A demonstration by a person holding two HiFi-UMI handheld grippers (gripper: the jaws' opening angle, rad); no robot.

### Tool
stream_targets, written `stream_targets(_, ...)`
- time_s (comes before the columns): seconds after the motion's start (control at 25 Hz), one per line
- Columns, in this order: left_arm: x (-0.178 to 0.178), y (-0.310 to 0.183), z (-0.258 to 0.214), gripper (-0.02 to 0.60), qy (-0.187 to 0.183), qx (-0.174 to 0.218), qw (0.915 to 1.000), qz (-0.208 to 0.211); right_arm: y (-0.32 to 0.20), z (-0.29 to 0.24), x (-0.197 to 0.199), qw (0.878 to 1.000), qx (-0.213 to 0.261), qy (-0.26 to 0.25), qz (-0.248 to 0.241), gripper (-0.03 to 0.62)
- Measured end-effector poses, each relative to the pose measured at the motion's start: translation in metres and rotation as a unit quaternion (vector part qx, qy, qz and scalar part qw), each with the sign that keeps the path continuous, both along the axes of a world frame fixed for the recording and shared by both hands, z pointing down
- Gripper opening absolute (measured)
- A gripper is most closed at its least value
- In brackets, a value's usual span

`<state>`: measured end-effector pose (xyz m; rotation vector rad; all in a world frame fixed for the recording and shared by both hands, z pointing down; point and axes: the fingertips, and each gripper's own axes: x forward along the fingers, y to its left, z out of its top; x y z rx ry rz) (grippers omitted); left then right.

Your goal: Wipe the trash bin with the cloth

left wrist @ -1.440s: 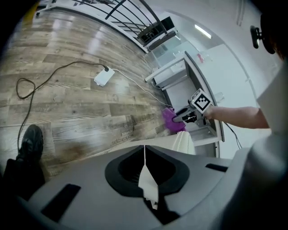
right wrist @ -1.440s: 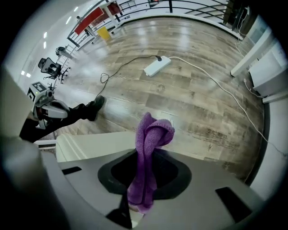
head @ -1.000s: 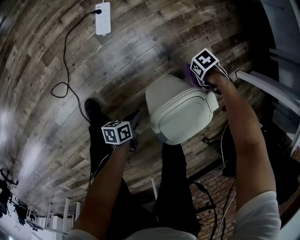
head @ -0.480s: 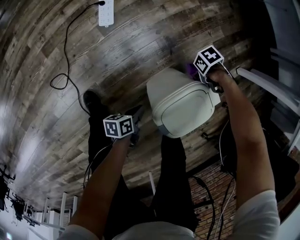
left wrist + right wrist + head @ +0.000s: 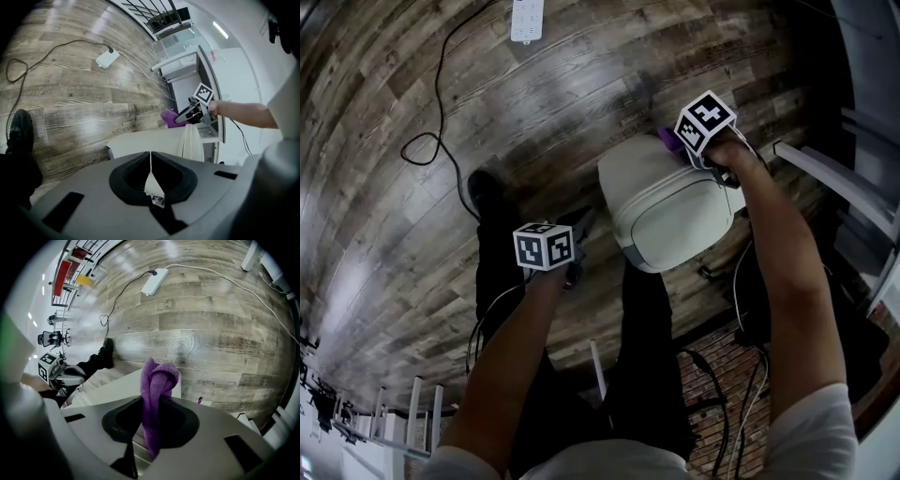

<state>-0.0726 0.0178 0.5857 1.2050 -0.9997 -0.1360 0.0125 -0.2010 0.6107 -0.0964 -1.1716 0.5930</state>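
1. The white bin (image 5: pixel 670 220) stands on the floor.
2. The left gripper (image 5: pixel 150 158) hangs left of the bin and apart from it, jaws closed together with nothing between them.
3. The right gripper (image 5: pixel 682 152) is at the bin's far edge, clamped on the cloth.
4. The purple cloth (image 5: pixel 157 385) bunches over that edge.

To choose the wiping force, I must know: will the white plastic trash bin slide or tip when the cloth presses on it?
The white plastic trash bin likely slides: it stands free on smooth wooden floor. It looks tall, so a high push may tip it; the shut left gripper holds nothing. The limp purple cloth probably cushions pressure.
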Motion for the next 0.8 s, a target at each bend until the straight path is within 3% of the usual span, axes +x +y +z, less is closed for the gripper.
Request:
stream_targets(0.32, -0.007, 0.016, 0.005, 0.006, 0.006, -0.010, 0.9999, -0.012, 0.040, 0.004, -0.018, 0.992, -0.008, 0.010, -0.122, 0.081)
stream_targets(0.8, -0.036, 0.033, 0.007, 0.006, 0.006, -0.013, 0.9992, -0.038, 0.123, 0.005, -0.052, 0.981, -0.072, 0.041, -0.173, 0.081)
